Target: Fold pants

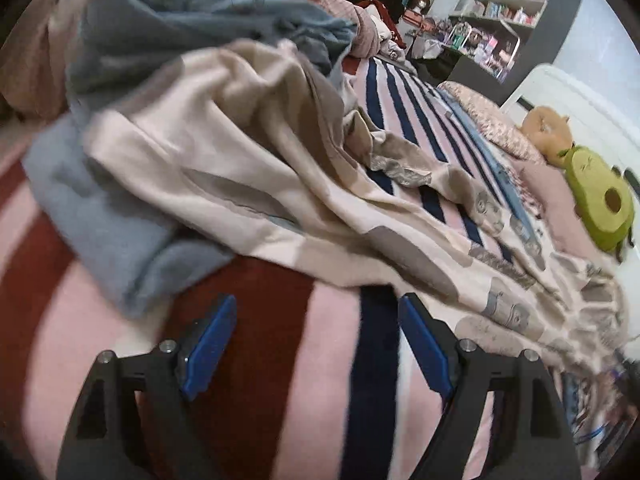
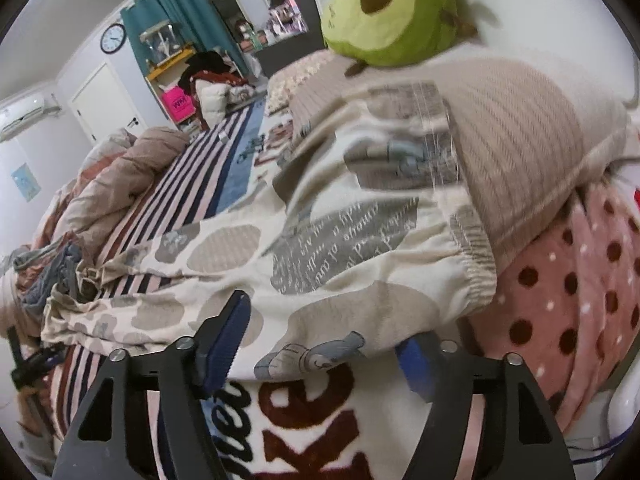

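I'm working in a lived-in bedroom at home: a bed under a striped blanket (image 1: 404, 120), a dotted pillow (image 2: 560, 300), an avocado plush toy (image 2: 388, 12), crowded shelves (image 1: 508, 4), a wall clock (image 2: 113, 38), teal curtains (image 2: 188, 8) and a white door (image 2: 106, 100).

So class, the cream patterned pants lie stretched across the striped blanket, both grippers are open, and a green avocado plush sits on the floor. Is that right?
One detail is wrong: the avocado plush sits on the pillow at the head of the bed, as the right wrist view shows. The pants, the striped blanket and the open left gripper and right gripper are as stated.
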A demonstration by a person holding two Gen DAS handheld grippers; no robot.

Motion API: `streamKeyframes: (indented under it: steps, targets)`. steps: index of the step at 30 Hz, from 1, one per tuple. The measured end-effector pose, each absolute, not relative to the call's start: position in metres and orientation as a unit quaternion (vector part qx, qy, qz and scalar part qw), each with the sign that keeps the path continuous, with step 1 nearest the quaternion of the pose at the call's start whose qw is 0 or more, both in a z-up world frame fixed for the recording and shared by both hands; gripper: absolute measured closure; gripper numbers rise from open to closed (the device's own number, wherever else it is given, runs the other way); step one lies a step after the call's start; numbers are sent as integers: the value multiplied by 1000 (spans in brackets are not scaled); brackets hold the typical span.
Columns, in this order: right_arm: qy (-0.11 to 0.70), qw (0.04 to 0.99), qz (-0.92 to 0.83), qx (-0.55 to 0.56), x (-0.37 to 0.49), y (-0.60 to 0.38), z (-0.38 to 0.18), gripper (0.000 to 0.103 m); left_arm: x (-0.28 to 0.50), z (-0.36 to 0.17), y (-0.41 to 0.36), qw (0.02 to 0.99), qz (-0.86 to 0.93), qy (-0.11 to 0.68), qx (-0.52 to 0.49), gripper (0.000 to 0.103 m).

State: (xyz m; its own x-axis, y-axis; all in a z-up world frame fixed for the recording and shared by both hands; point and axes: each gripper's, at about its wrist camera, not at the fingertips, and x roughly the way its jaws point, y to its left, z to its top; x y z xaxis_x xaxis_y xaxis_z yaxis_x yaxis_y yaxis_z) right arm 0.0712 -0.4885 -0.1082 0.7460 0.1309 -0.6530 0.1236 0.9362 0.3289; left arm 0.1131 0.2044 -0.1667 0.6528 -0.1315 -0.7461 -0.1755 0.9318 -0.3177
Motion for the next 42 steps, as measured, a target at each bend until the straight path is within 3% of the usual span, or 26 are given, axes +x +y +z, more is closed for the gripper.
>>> streamKeyframes:
  steps: [6, 9, 11, 13, 15, 18, 27, 35, 42]
  targets:
    - [369, 910, 16, 188, 78, -485, -119, 36, 147, -176, 198, 899, 36, 393, -191, 28]
    - [368, 909, 21, 197, 82, -485, -120, 37, 162, -175, 198, 901, 38, 385, -194, 51]
    - [365, 908, 22, 203, 85, -486, -120, 46, 172, -176, 198, 900, 37, 385, -201, 78]
    - [360, 910, 19, 203, 88, -485, -119, 78, 178, -175, 194, 901, 31, 384, -199, 96]
    - [356, 914, 11, 192, 89, -484, -116, 95, 176, -167, 185, 912, 37, 370, -173, 98]
    - [342, 921, 10, 187, 88, -485, -107, 98, 164, -149, 177, 926, 45, 347, -145, 98]
    - [296, 939, 35, 170, 91, -482, -56, 99, 150, -82, 169, 950, 47, 296, -91, 98]
    - [326, 935, 44, 134, 146, -478, -22, 99, 223, -60, 140, 953, 20, 282, -106, 98]
    - [358, 932, 1, 51, 200, -476, -18, 98, 307, -74, 114, 950, 44, 300, -74, 97]
